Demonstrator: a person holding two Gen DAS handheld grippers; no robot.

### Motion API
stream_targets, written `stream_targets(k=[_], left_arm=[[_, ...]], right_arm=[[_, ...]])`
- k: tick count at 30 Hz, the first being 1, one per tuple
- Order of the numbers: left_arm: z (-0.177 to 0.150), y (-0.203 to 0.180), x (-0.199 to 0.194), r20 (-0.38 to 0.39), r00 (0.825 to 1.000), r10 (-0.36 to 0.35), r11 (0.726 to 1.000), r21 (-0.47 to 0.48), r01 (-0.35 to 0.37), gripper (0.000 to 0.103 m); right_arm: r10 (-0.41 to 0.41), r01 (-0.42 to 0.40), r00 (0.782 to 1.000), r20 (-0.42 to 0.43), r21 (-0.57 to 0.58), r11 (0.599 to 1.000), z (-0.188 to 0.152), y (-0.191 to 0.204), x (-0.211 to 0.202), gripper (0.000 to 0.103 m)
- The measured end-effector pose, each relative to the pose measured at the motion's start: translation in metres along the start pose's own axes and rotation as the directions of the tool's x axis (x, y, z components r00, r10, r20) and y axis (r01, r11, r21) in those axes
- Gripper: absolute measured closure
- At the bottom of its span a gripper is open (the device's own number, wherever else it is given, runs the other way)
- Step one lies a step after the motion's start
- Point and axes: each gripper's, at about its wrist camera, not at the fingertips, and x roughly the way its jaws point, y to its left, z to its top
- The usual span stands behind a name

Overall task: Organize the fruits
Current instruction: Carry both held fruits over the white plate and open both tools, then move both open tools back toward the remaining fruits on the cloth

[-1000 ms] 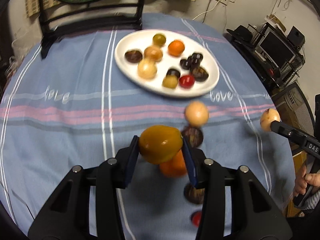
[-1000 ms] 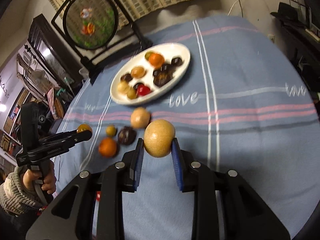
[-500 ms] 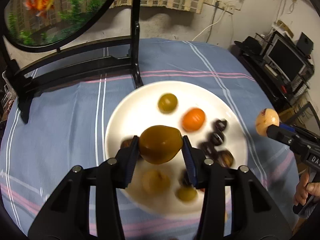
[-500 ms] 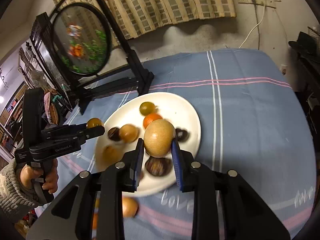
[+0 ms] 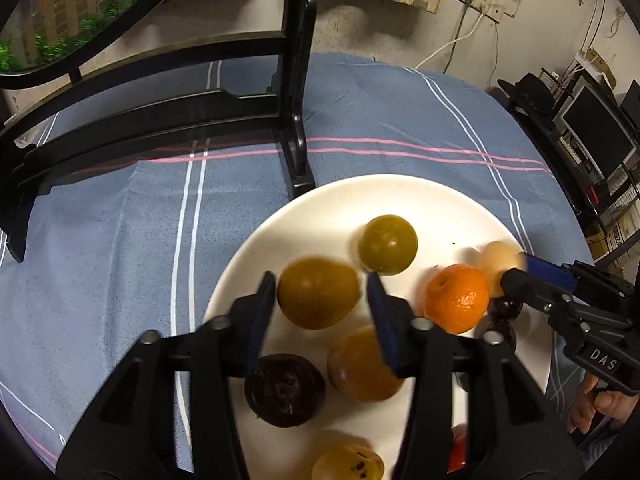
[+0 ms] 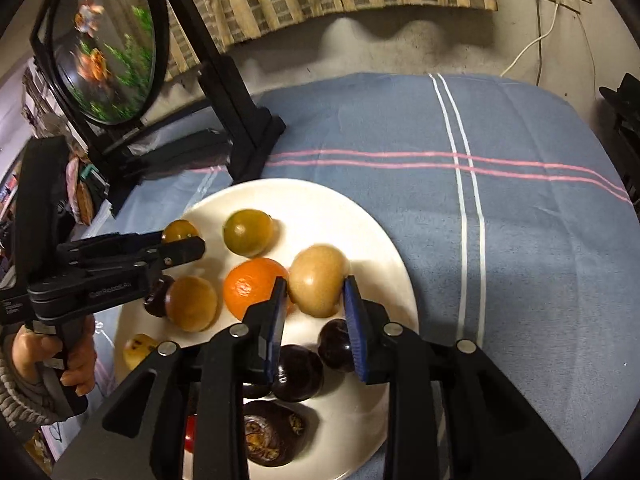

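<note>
2 tools angled down over plate, L tool, R tool, jaws just opening w/ fruit between.

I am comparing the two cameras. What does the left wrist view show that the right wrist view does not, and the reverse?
Only the left wrist view: a monitor on shelves at the right.

Only the right wrist view: the whole round fish picture in its black stand, and a sleeve.

Both: the white plate, the orange, a green-yellow fruit, dark fruits, the blue cloth.
</note>
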Motion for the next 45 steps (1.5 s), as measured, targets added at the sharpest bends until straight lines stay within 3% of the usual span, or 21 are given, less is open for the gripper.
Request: stream_targets(k=[2,7,13,17,22,26,30,35,41,45], left_arm=[[0.0,-0.002,-0.004,0.007,1.0,-0.004,1.0,0.0,0.004,0.051],[-0.006,-0.004,-0.032,0.038,0.999,-0.007,1.0,0.001,0.007,0.051],[-0.042,-0.009,-0.094,0.08,0.997,-0.007,1.0,0.004,0.007,0.042],[-0.087,-0.013,-0.128,0.077,0.997,0.012,1.0,0.02,-0.014,0.039],[-0.158,-0.003,-0.156,0.014,1.0,0.007,1.0,-0.015,-0.007,0.039],[-0.212,-0.003,-0.166,-0.065,0.998,-0.012,1.0,-0.008,0.012,0.039],[-0.248,-0.017,-0.17,-0.088,0.996,-0.012,0.999,0.039,0.015,0.038],[-0.26,-0.028,-0.164,-0.108,0.994,-0.02,0.998,0.052,0.026,0.038],[-0.243,-0.03,-0.152,-0.101,0.995,-0.022,0.999,0.026,0.025,0.036],[-0.236,-0.04,-0.139,-0.112,0.994,-0.013,0.997,0.068,0.021,0.036]], right_arm=[[-0.006,0.007,0.999,0.047,-0.007,1.0,0.0,0.004,-0.01,0.035],[0.007,-0.007,0.994,0.112,-0.006,1.0,-0.003,0.011,-0.043,0.034],[0.029,-0.051,0.988,0.15,0.145,0.988,-0.054,0.007,-0.099,0.032],[0.013,-0.031,0.994,0.11,0.171,0.985,-0.104,0.017,-0.126,0.032],[-0.001,-0.011,0.998,0.057,0.198,0.98,-0.162,0.029,-0.156,0.03],[0.002,-0.012,0.999,0.045,0.226,0.974,-0.202,0.035,-0.175,0.013],[-0.008,0.002,0.999,0.031,0.199,0.98,-0.217,0.043,-0.189,0.013],[-0.017,0.006,0.998,0.058,0.187,0.982,-0.222,0.049,-0.204,0.012],[-0.052,0.036,0.995,0.081,0.188,0.981,-0.228,0.046,-0.221,0.01],[-0.082,0.063,0.993,0.082,0.21,0.976,-0.233,0.04,-0.229,0.01]])
